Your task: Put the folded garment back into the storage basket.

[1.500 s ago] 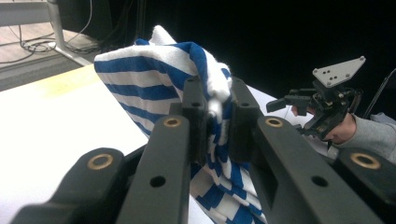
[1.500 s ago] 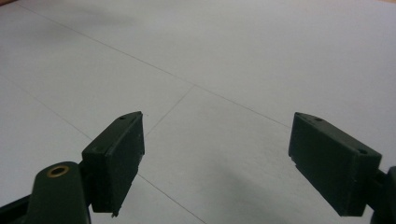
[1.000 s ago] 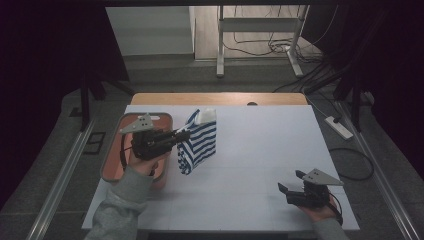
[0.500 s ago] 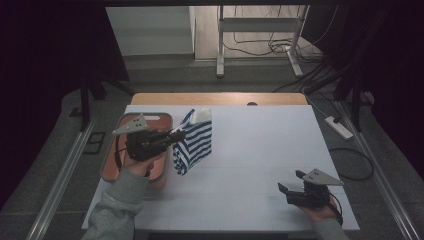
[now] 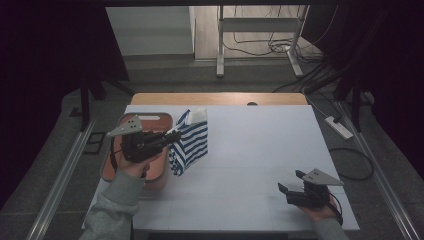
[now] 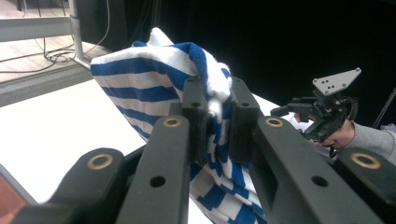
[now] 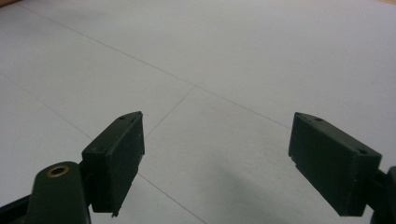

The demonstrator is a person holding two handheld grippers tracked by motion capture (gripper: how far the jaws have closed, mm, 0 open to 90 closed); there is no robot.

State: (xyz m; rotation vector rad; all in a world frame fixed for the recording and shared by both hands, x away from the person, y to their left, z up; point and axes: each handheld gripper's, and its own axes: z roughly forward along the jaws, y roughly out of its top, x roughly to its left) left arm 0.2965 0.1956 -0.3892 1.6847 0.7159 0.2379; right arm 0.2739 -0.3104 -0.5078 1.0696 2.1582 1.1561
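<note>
A blue-and-white striped cloth (image 5: 189, 141) hangs lifted over the left part of the white table (image 5: 250, 150), its lower end touching the surface. My left gripper (image 5: 172, 136) is shut on the cloth's upper edge; in the left gripper view the striped fabric (image 6: 154, 84) is pinched between the two black jaws of the left gripper (image 6: 217, 121). My right gripper (image 5: 290, 188) rests low near the table's front right corner, open, and in the right gripper view the right gripper (image 7: 217, 158) has only bare table between its jaws.
An orange-brown tray (image 5: 155, 172) lies at the table's left edge, under my left hand. A wooden board edge (image 5: 220, 98) runs along the far side. A metal stand (image 5: 260, 35), cables and a power strip (image 5: 339, 127) are on the floor beyond.
My left hand has drawn the held cloth slightly to the left and toward the tray, and the cloth has shifted with it. The right gripper has stayed where it was.
</note>
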